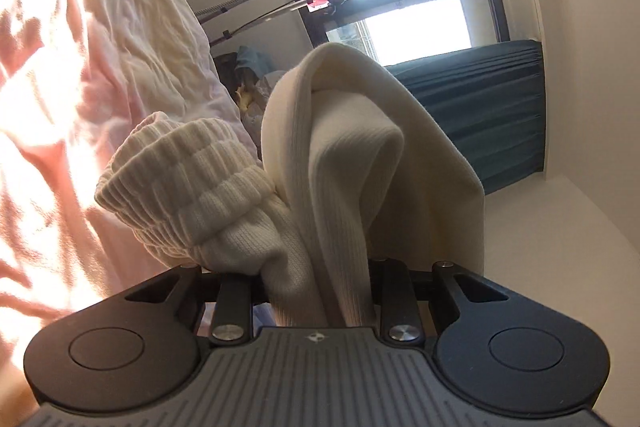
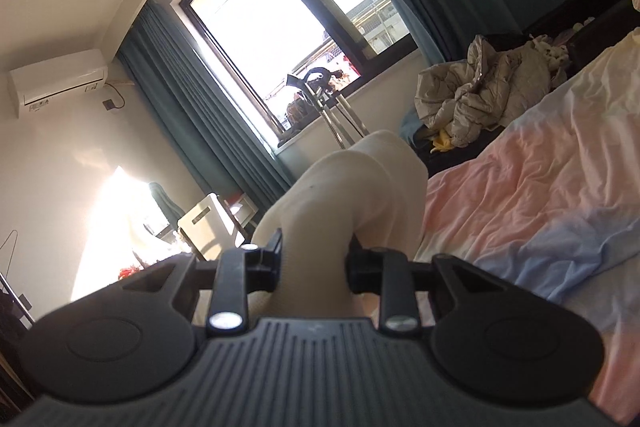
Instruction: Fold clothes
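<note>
A cream ribbed knit garment (image 1: 340, 163) hangs bunched in front of the left wrist view, its rolled cuff (image 1: 180, 171) on the left side. My left gripper (image 1: 320, 267) is shut on it, and the cloth hides the fingertips. In the right wrist view another part of the white garment (image 2: 360, 183) bulges up between the two black fingers (image 2: 272, 259). My right gripper (image 2: 314, 261) is shut on that cloth. Both grippers are held up off the bed and point about level towards the window.
A pink, white and blue bed sheet (image 2: 540, 187) lies to the right, also seen sunlit (image 1: 48, 107). A crumpled grey quilt (image 2: 480, 87) sits at the bed's far end. Beyond are a window (image 2: 280, 27), teal curtains (image 2: 180, 87), a metal stand (image 2: 340, 123) and a white chair (image 2: 208, 223).
</note>
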The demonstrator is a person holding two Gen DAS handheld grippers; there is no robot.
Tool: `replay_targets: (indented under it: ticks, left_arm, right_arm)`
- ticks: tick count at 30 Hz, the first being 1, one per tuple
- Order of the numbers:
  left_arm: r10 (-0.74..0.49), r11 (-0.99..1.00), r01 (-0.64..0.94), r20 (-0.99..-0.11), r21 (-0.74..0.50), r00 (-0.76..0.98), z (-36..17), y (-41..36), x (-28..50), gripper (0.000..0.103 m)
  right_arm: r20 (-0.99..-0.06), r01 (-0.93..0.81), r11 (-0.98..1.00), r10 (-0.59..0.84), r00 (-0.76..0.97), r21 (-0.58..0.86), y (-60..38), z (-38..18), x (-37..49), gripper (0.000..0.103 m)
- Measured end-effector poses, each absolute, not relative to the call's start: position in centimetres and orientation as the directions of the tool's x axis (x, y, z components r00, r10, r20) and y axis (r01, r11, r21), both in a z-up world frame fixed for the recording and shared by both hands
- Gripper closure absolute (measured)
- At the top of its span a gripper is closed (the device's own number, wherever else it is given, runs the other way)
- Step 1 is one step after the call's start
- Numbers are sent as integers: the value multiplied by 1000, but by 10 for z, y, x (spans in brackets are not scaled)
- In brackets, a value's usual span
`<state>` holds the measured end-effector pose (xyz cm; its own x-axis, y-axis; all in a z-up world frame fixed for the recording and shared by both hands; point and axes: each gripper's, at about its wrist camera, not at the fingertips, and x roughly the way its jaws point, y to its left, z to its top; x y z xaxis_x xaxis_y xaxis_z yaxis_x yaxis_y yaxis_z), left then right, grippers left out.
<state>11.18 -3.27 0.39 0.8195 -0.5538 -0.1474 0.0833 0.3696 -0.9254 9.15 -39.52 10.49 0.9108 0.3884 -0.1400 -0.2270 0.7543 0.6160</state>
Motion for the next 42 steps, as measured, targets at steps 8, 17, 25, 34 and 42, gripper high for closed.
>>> replay_targets:
  ticks: [8,17,25,34,42]
  left_arm:
    - [-688,369,143,-166,-918,707,-38,-160,188,73]
    - [-740,404,158,-220,-901,636,-135,-223,244,74]
    - [-779,366,220,-168,-904,604,-170,-224,248,69]
    - [-735,504,161,-323,-849,597,-141,-215,220,37]
    - [-613,720,228,-447,-655,652,-66,-180,175,9]
  right_arm:
    - [-153,-99,791,236,960,603,-523,69,85,73]
    - [-251,53,719,171,953,693,-602,-62,111,73]
    - [-251,87,565,220,943,821,-623,-150,115,69]
    - [-331,180,620,137,933,764,-615,-114,102,56]
    - [-351,209,734,43,935,646,-597,-44,65,52]
